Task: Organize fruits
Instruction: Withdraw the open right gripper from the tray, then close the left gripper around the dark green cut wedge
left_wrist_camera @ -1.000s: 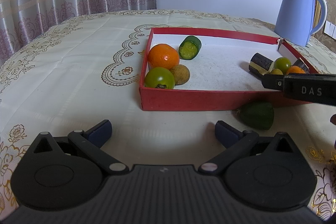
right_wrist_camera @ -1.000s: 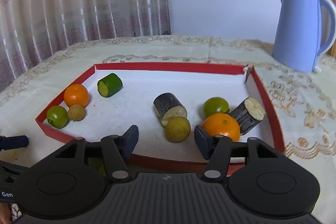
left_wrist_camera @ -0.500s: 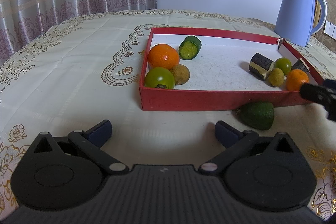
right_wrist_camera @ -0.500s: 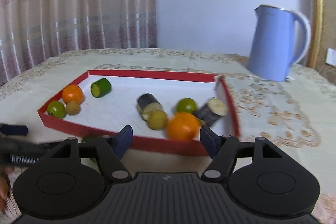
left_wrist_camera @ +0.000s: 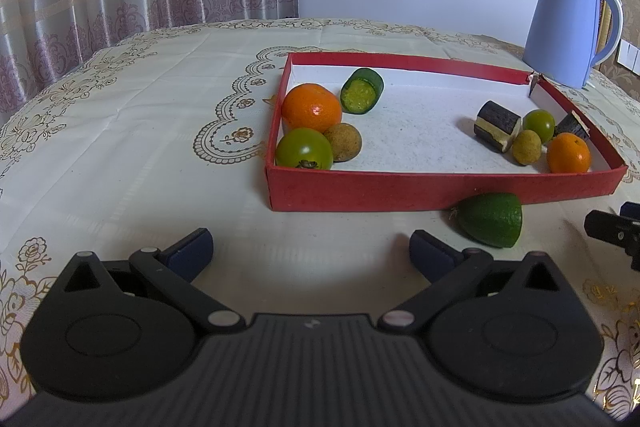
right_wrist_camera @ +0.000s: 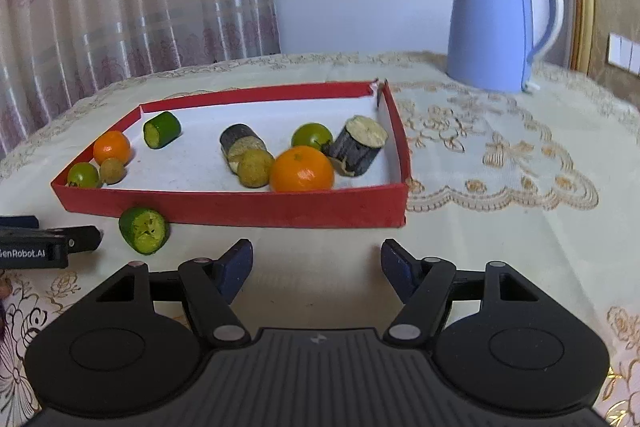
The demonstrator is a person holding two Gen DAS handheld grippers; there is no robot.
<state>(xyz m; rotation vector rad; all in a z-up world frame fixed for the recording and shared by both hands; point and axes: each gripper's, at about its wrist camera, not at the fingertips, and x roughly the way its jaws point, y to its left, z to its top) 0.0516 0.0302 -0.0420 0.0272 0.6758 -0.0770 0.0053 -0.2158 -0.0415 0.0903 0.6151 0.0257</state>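
Observation:
A red tray (left_wrist_camera: 440, 189) (right_wrist_camera: 240, 207) holds fruit and vegetable pieces: an orange (left_wrist_camera: 312, 107), a green tomato (left_wrist_camera: 304, 149), a brown fruit (left_wrist_camera: 343, 142) and a cucumber piece (left_wrist_camera: 362, 91) at its left end, and two dark eggplant pieces (right_wrist_camera: 242, 147), a second orange (right_wrist_camera: 302, 169), a green tomato (right_wrist_camera: 312, 135) and a yellow-green fruit (right_wrist_camera: 256, 167) at its right end. A cut green piece (left_wrist_camera: 491, 219) (right_wrist_camera: 144, 230) lies on the tablecloth against the tray's front wall. My left gripper (left_wrist_camera: 310, 245) is open and empty, short of the tray. My right gripper (right_wrist_camera: 316, 263) is open and empty before the tray's right front.
A blue kettle (left_wrist_camera: 570, 31) (right_wrist_camera: 498, 23) stands on the table behind the tray's right corner. Curtains hang behind the table at the left. The embroidered tablecloth (left_wrist_camera: 140, 131) spreads left of the tray.
My right gripper has drawn back out of the tray and to the right, and now sits lower in front of it. Its orange stays in the tray. My left gripper has not moved.

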